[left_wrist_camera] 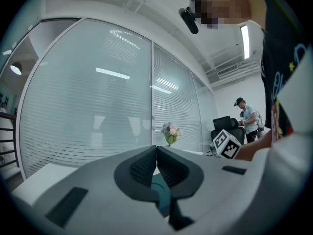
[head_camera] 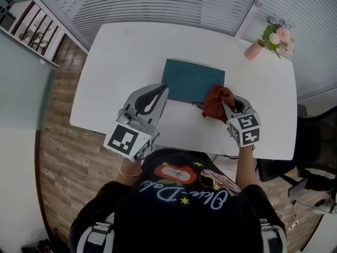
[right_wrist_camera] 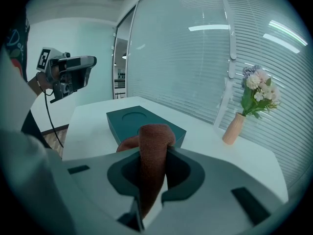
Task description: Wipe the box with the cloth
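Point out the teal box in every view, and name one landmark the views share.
Head view: the box lies mid-table, just above the picture's centre.
Left gripper view: only a teal sliver of it shows, low centre, under the shut jaw tips.
Right gripper view: centre-left, beyond the jaws.
Shared landmark: the vase of flowers on the table.

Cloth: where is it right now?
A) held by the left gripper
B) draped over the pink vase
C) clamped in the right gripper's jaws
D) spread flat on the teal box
C: the right gripper view shows the rust-red cloth pinched between the jaws of the right gripper, while the left gripper has its jaws closed on nothing.
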Demonstrator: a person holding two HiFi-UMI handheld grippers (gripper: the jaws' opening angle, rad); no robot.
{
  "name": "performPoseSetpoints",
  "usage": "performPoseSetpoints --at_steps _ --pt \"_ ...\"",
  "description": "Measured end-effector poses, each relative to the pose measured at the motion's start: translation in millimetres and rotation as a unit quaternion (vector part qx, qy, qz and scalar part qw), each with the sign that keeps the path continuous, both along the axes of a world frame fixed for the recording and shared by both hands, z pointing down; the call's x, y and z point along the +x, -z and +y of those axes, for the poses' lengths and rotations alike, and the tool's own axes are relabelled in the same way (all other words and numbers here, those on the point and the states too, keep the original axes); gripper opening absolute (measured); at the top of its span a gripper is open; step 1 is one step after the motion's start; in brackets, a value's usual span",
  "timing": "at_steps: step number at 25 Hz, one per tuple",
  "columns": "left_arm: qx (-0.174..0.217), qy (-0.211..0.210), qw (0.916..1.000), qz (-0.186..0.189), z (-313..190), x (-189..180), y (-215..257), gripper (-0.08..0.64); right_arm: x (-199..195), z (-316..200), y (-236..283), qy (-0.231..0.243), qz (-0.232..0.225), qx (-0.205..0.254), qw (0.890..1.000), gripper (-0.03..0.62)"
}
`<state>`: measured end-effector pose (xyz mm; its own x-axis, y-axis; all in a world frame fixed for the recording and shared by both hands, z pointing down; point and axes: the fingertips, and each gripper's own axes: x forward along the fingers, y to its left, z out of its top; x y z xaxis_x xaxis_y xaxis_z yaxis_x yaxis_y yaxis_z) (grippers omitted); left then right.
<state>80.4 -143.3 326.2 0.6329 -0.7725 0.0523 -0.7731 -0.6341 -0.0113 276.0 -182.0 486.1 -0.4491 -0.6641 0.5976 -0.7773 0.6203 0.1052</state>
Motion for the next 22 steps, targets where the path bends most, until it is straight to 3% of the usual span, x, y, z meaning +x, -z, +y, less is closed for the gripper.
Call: performPoseSetpoints --at_steps 14,22 --pt "0.005 0.001 0.9999 -0.015 -1.4 10.1 2.3 0.005 52.5 4.0 9.1 -0.052 0.002 0.010 0.999 0.055" --pt "0.006 -0.007 0.9997 -0.021 -4.3 9.1 5.0 0.005 63.5 4.6 61.2 -0.099 -0.048 0.082 0.991 0.055"
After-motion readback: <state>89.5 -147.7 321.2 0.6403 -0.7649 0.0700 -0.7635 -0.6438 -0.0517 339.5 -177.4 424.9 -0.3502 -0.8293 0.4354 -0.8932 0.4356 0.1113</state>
